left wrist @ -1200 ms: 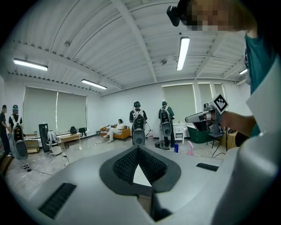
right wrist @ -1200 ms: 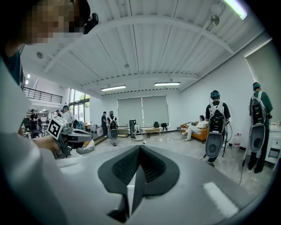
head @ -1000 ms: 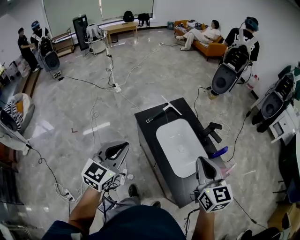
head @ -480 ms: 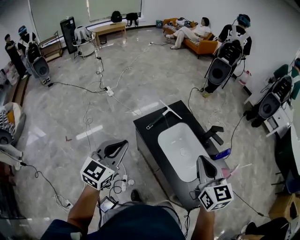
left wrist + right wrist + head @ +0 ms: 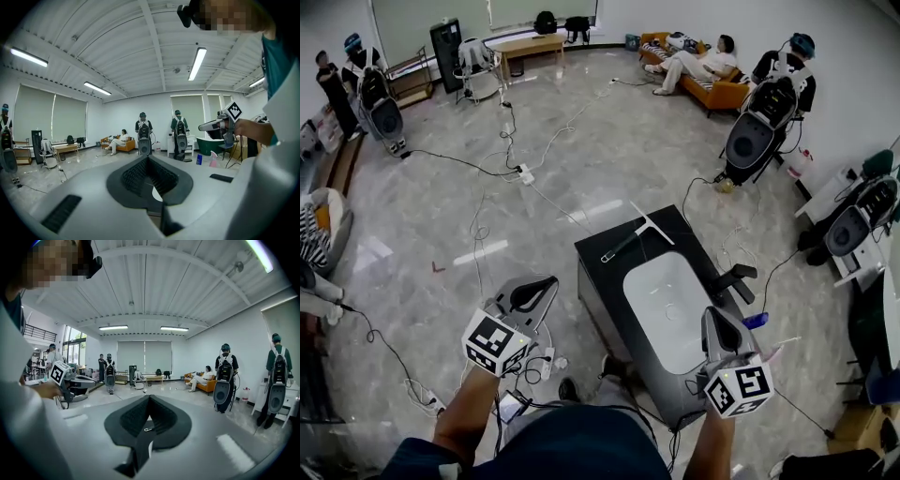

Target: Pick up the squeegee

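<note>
The squeegee (image 5: 628, 240) has a dark handle and a pale crossbar blade. It lies flat at the far end of the black counter (image 5: 600, 267), beyond the white sink. My left gripper (image 5: 546, 281) hangs over the floor to the left of the counter, shut and empty, well short of the squeegee. My right gripper (image 5: 712, 314) is over the counter's near right side, also shut with nothing in it. In the left gripper view the left gripper (image 5: 148, 157) points across the room, and in the right gripper view so does the right gripper (image 5: 149, 396). Neither of these views shows the squeegee.
A white sink basin (image 5: 670, 300) fills the counter's middle, with a black faucet (image 5: 739, 279) and a blue bottle (image 5: 757, 320) on its right. Cables and a power strip (image 5: 525, 174) cross the floor. Several people with gear stand around, and one rests on an orange sofa (image 5: 717, 89).
The view has shifted as I moved beside the counter, and both grippers travelled with me. Both stayed shut. The squeegee lies where it was on the counter.
</note>
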`<state>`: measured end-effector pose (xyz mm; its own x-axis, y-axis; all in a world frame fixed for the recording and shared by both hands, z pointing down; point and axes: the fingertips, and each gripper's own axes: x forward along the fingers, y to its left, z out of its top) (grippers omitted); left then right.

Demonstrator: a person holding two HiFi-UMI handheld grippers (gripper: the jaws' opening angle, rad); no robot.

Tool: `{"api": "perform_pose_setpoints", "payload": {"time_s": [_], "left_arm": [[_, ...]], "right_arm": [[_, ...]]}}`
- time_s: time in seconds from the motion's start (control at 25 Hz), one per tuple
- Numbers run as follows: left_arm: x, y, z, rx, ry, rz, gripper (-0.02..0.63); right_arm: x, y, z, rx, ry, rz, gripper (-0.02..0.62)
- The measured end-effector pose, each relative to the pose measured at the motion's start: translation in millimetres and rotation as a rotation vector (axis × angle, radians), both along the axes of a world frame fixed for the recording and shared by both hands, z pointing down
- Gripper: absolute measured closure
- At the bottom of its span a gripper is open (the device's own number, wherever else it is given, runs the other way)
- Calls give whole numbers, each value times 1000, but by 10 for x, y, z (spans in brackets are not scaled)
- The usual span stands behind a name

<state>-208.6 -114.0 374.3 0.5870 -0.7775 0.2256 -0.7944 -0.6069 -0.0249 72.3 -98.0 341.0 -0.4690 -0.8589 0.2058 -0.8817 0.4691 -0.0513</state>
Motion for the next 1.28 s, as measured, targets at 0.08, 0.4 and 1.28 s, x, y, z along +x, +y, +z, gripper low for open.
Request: {"api": "perform_pose_setpoints", "payload": {"time_s": [0.08,0.4,1.28], "left_arm": [[-43,-60,0,-6,-4,-26,600],[-138,-452,37,-26,-36,-102,600],[398,-1998,1156,-203,-113,-55,600]], "right_arm": [[-13,-142,19,-5,-4,-19,586],[-11,-736,65,-20,-19,-78,584],[188,-1801,1044,-185,-82,-99,584]]}}
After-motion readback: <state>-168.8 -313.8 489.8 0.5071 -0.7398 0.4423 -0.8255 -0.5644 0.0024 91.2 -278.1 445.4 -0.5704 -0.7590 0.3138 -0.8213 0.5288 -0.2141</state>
